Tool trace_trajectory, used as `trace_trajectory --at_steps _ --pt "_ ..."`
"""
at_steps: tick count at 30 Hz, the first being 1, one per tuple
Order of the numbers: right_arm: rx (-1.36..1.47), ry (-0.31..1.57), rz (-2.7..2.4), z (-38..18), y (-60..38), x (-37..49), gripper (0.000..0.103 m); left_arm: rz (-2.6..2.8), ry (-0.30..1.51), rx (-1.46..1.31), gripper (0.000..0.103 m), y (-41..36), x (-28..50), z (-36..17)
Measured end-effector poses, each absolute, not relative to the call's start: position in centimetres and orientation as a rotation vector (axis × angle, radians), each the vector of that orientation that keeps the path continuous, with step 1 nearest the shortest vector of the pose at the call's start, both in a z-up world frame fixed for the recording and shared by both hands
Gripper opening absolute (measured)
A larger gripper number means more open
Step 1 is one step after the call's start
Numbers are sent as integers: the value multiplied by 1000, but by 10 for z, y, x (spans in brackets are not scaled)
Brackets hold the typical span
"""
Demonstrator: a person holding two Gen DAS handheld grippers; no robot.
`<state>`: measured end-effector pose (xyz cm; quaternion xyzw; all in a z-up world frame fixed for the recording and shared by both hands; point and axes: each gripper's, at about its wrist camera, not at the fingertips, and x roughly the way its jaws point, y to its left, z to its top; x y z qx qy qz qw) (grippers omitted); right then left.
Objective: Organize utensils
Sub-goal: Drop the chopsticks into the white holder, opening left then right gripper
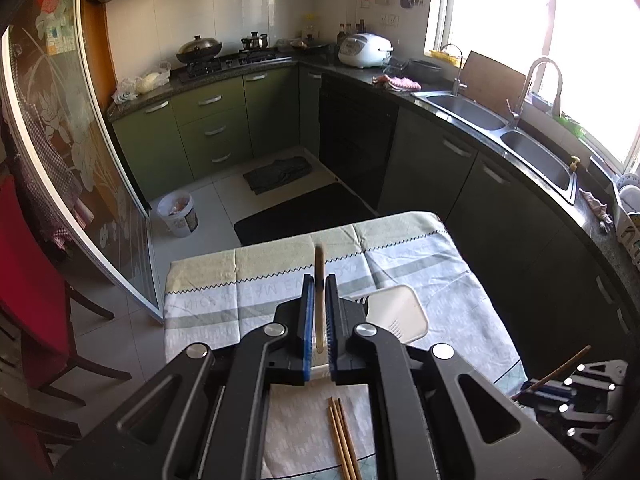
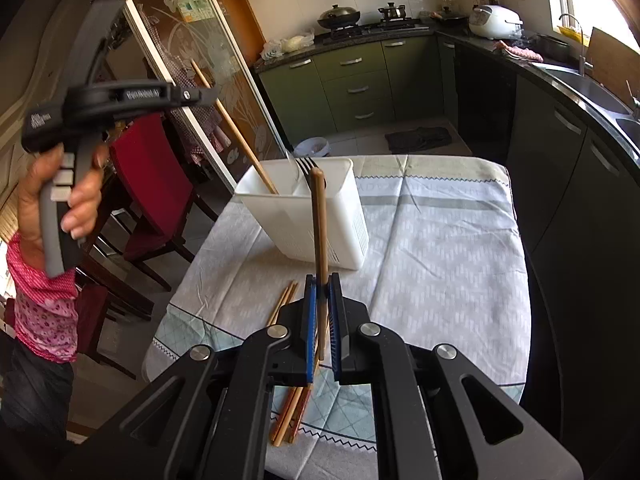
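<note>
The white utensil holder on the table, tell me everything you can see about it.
The white utensil holder looks like plastic, a rectangular bin with a divider and vertical slots low on its side. It stands upright on the patterned tablecloth. A fork stands inside it, tines up, and a chopstick held in the left gripper dips into its other compartment.

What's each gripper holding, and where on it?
Left gripper: shut on one wooden chopstick, gripped along its shaft, tip sticking out ahead. Right gripper: shut on another chopstick, also mid-shaft, its upper end in front of the white holder.
</note>
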<state>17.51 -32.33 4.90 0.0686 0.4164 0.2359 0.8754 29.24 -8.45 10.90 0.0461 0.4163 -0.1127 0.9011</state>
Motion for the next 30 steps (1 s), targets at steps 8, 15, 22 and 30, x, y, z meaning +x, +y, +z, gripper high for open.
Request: trace_trajectory --at_steps 8,15,22,30 --pt "174 693 475 128 -311 213 7 -251 911 76 11 -66 283 81" --pt "124 713 380 127 -282 271 7 -270 863 69 24 -49 251 89" --pt "85 841 363 64 -255 310 7 -298 910 78 29 -42 226 70" --pt "76 858 378 46 -259 304 11 -319 989 70 39 -44 213 34"
